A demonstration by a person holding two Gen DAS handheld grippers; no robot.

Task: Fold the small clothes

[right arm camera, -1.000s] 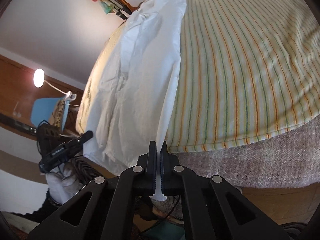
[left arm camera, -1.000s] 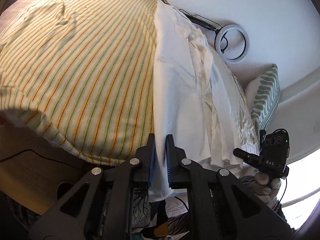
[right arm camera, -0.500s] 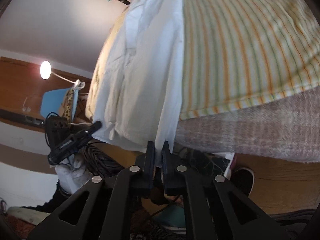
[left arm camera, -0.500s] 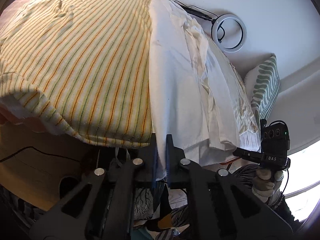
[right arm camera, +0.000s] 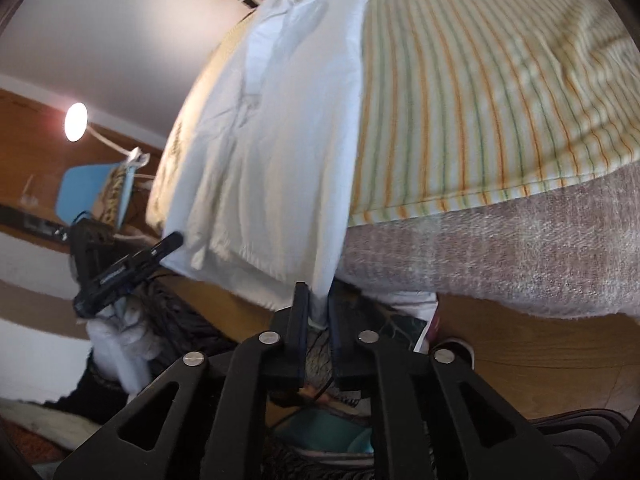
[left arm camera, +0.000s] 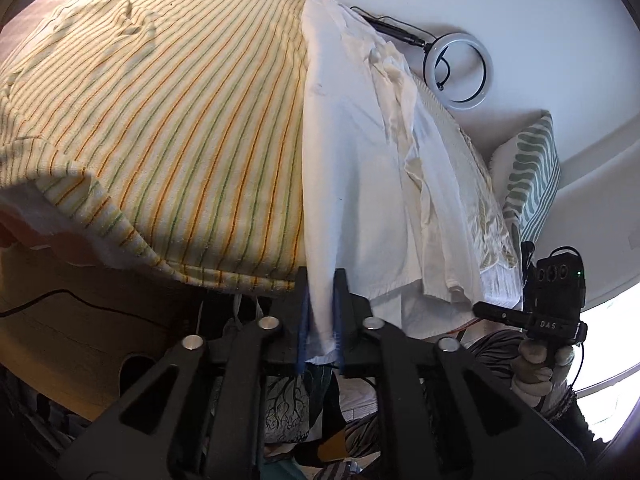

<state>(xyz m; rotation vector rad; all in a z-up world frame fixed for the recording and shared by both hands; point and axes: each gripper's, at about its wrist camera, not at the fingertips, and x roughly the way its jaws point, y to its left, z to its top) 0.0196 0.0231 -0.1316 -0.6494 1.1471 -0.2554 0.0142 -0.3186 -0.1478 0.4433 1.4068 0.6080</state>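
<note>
A white garment [left arm camera: 352, 152] lies lengthwise on the striped bedcover [left arm camera: 180, 120], and its near hem hangs over the bed's edge. My left gripper [left arm camera: 322, 280] has one hem corner between its jaws, which are opening; the cloth sits loosely bunched there. In the right wrist view the same white garment [right arm camera: 280, 120] runs down to my right gripper [right arm camera: 318, 296]. Its jaws are opening too, with the other hem corner hanging thin between them and a gap beside it. Each view shows the other gripper's gloved hand [left arm camera: 536, 364] [right arm camera: 120, 336] off to the side.
A ring light [left arm camera: 460, 72] and a green patterned pillow [left arm camera: 532, 184] lie beyond the garment. A pinkish blanket [right arm camera: 500, 252] and the wooden bed frame [right arm camera: 520, 344] sit under the striped cover. A lit lamp [right arm camera: 75, 122] and a blue chair [right arm camera: 88, 192] stand at the left.
Both pairs of jaws, tight on the hem corners half a second ago, now stand slightly apart. The cloth between them has loosened. The hands have hardly moved.
</note>
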